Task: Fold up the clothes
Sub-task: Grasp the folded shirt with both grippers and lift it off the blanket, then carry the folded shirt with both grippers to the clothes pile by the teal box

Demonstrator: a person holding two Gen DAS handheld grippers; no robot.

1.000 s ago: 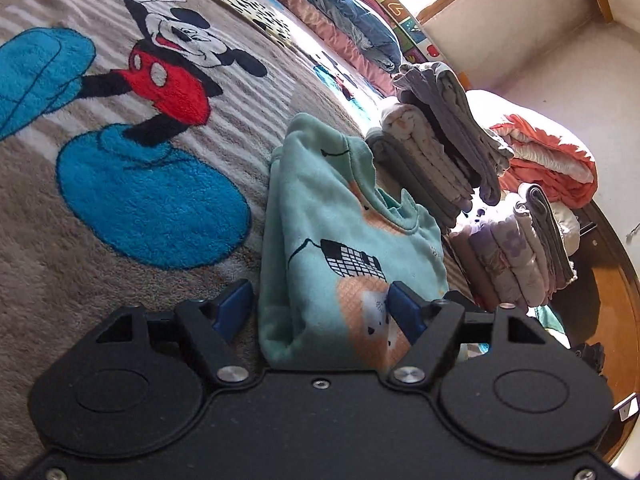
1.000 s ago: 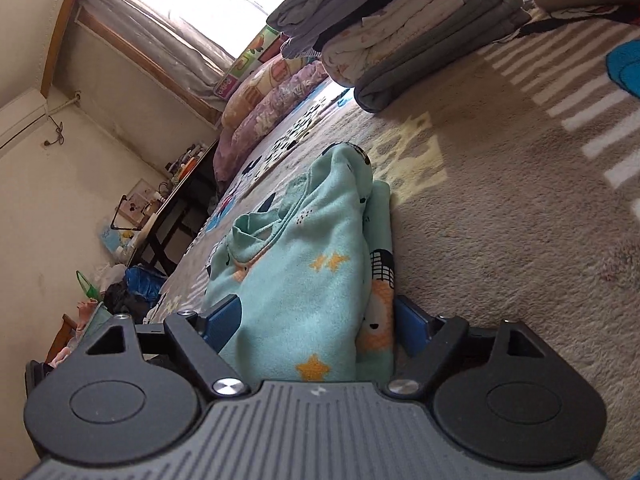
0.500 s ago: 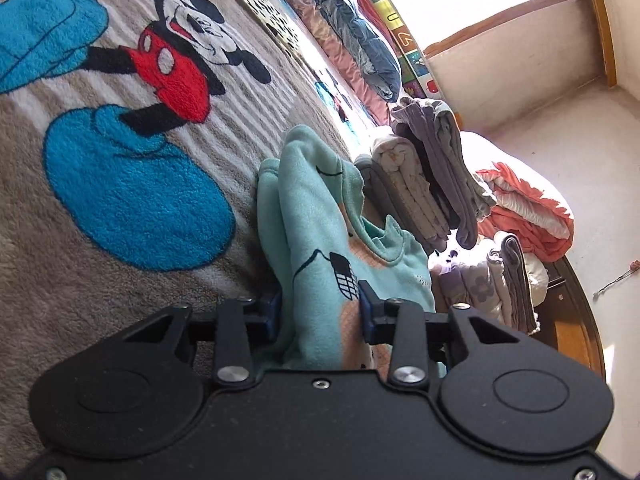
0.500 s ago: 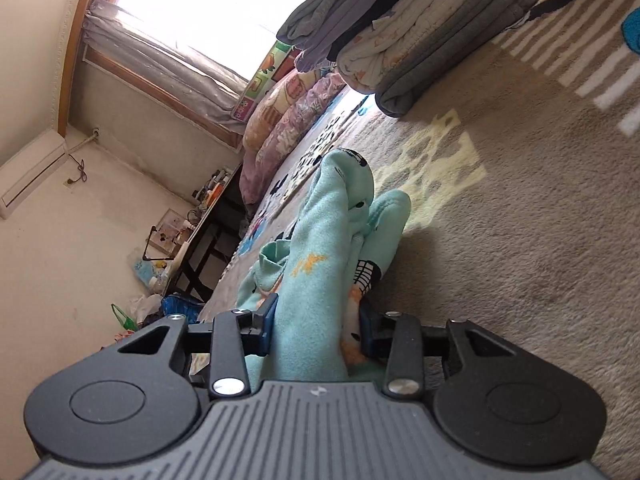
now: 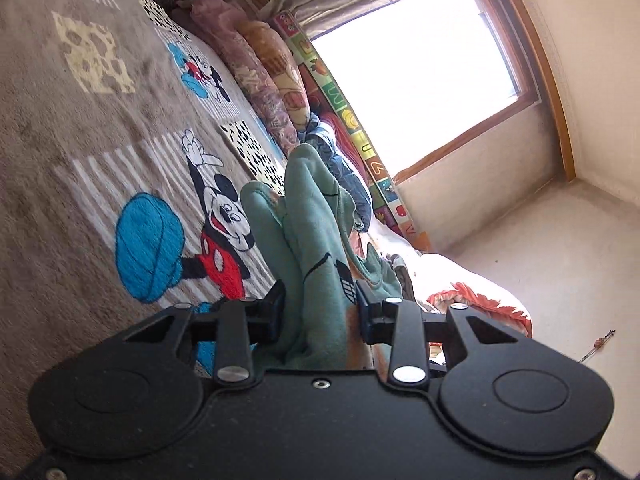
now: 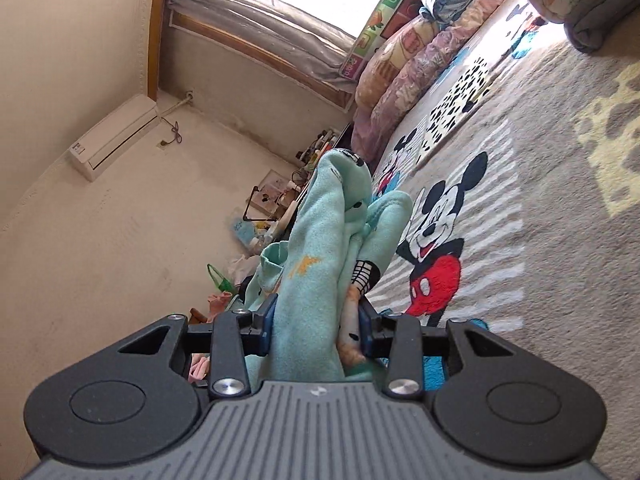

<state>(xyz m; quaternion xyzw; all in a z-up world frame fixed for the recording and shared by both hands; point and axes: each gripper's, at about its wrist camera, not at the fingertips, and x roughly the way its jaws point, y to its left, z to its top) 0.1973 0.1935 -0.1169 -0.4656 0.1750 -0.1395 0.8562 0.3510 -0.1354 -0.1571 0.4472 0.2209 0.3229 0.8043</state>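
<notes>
Sweatshirt [image 5: 316,248], mint green and folded into a thick bundle, sits clamped between both claws: left gripper [image 5: 320,312] has its jaws pressed into the fabric from either side, and right gripper [image 6: 314,322] is likewise clenched on the same garment [image 6: 320,248]. Long axis of the bundle runs away from each camera toward 12 o'clock, the free end bunched and slightly lobed at the top. Print on the cloth shows an orange star, a black grid patch and an orange-and-white figure near the right claw's jaws; no lettering is legible there. Blanket [image 5: 60,160], grey-brown plush with cartoon mouse panels, fills the 9 o'clock side of the left view and the 3 o'clock side of the right view [image 6: 560,240]; whether the bundle touches it cannot be told. Alphabet play mat [image 5: 352,120] stands on edge under the window [image 5: 420,72], single capital letters visible. Rolled quilts [image 6: 404,72] line that edge at 1 o'clock in the right view. Air conditioner [image 6: 116,136] hangs on the wall at 10 o'clock there.
</notes>
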